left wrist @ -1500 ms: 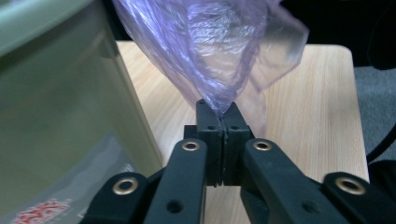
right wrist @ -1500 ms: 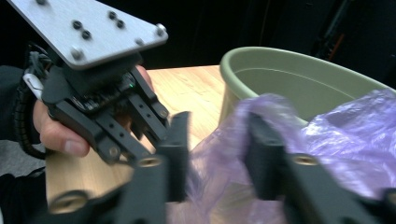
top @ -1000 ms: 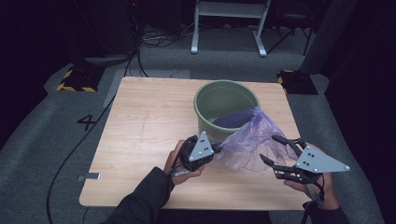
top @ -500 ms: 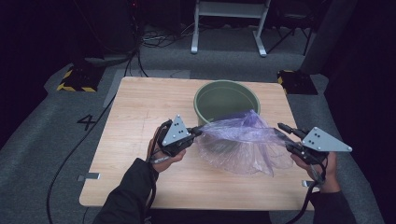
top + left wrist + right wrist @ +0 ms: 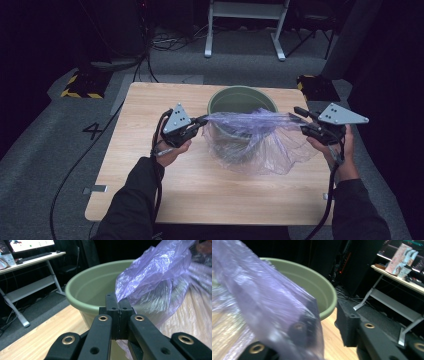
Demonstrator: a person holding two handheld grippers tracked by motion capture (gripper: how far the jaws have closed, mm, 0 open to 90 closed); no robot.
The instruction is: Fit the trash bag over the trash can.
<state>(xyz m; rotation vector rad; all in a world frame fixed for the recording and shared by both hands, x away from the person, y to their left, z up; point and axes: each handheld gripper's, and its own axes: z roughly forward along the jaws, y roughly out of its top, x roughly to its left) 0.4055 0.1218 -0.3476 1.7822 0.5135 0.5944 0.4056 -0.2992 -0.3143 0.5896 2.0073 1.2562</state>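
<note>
We see a thin purple plastic bag (image 5: 257, 137) stretched between two hand-held grippers above a wooden table (image 5: 150, 125), its top edge pulled into a taut line running across the table from left to right. That is its long axis, with the loose belly hanging below in front of a green plastic bucket (image 5: 235, 97) and partly veiling its near wall. A second ago the bag was bunched at the bucket's rim with the hands closer together; since then both hands have drawn apart and risen slightly, spreading the film. We judge the mouth is being opened, most likely to line the bucket.

The left gripper (image 5: 200, 121) is clamped fully shut on one corner of the bag, the film emerging from between its pads (image 5: 118, 307). The right gripper (image 5: 300, 120) has its jaws partly apart; they have just been closing and then easing open again, with film draped over one jaw. Whether it truly pinches the bag we cannot tell.
</note>
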